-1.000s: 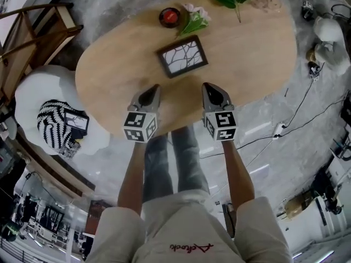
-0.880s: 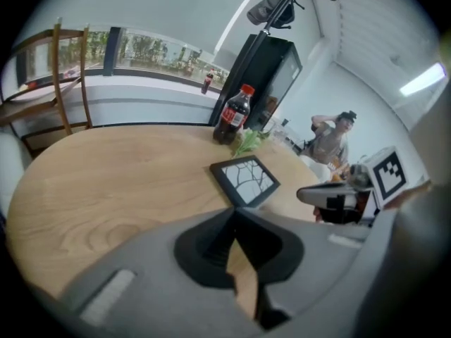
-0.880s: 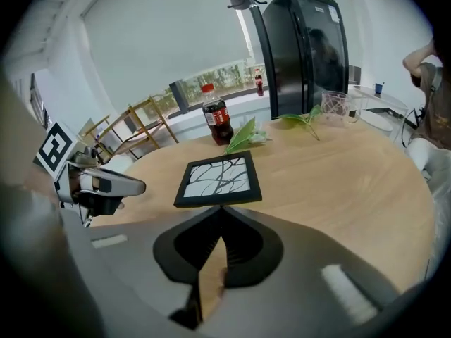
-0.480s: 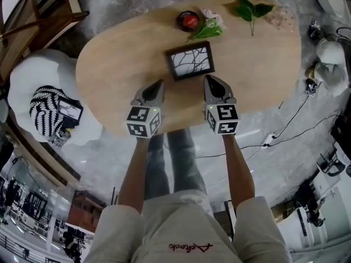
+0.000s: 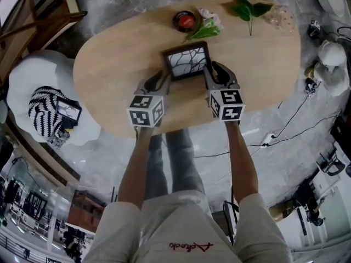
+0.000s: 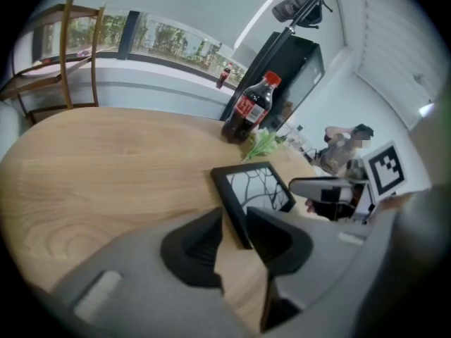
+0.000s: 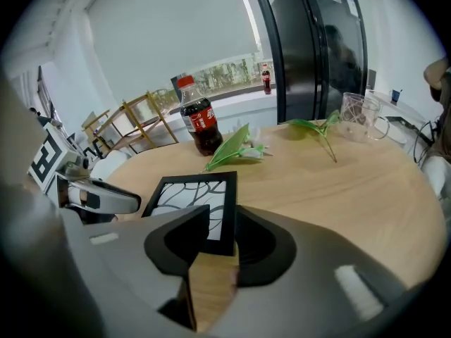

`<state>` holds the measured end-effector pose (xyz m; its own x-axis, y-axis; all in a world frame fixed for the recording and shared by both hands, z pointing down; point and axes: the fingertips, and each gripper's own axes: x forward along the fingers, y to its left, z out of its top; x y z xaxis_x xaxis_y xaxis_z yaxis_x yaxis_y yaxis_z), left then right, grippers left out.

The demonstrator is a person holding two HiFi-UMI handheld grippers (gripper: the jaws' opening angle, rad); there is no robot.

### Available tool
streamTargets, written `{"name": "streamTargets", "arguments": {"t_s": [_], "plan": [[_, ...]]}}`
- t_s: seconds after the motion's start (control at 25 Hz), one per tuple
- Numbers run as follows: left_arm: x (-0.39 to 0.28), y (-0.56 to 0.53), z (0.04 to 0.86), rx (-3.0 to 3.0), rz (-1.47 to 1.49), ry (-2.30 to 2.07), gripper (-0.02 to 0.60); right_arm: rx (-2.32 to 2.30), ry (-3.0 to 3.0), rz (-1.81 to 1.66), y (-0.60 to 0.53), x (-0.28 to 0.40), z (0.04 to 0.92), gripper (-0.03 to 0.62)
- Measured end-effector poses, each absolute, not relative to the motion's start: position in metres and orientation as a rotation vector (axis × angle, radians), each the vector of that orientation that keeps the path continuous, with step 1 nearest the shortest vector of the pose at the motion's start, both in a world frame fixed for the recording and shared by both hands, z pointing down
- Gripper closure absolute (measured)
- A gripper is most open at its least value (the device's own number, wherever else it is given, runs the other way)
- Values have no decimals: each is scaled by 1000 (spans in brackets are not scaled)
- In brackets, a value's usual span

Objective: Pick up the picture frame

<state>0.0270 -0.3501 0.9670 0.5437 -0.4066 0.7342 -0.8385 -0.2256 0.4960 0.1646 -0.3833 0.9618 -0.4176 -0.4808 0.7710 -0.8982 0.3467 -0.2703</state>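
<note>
The black picture frame (image 5: pixel 186 62) with a branch drawing lies flat on the oval wooden table (image 5: pixel 109 75). My left gripper (image 5: pixel 159 82) is at its near left corner and my right gripper (image 5: pixel 219 73) at its near right corner. Both pairs of jaws have just been opening. In the left gripper view the frame (image 6: pixel 255 192) has its left edge between the spread jaws of the left gripper (image 6: pixel 236 234). In the right gripper view the frame (image 7: pixel 194 199) has its right edge between the jaws of the right gripper (image 7: pixel 224 234). Neither gripper's pads press on it.
A cola bottle (image 5: pixel 185 21) and green-leaved flowers (image 5: pixel 205 29) stand just behind the frame. A leaf sprig (image 5: pixel 247 9) and a glass mug (image 5: pixel 277 18) lie at the far right. A white armchair with a striped cushion (image 5: pixel 46 114) is left of the table.
Both grippers moved forward across the table to the frame's near corners. Their jaws, shut in the earlier frames, now stand apart around the frame's edges.
</note>
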Motion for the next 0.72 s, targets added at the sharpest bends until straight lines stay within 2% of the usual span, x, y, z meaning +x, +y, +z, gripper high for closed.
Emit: {"name": "streamTargets", "arguments": {"t_s": [0.44, 0.72], "plan": [[33, -365, 983, 1792, 578, -1025, 457, 1160, -1998, 981, -392, 168, 984, 484], [32, -366, 982, 1792, 556, -1022, 457, 1153, -2014, 1028, -393, 165, 987, 507]]}}
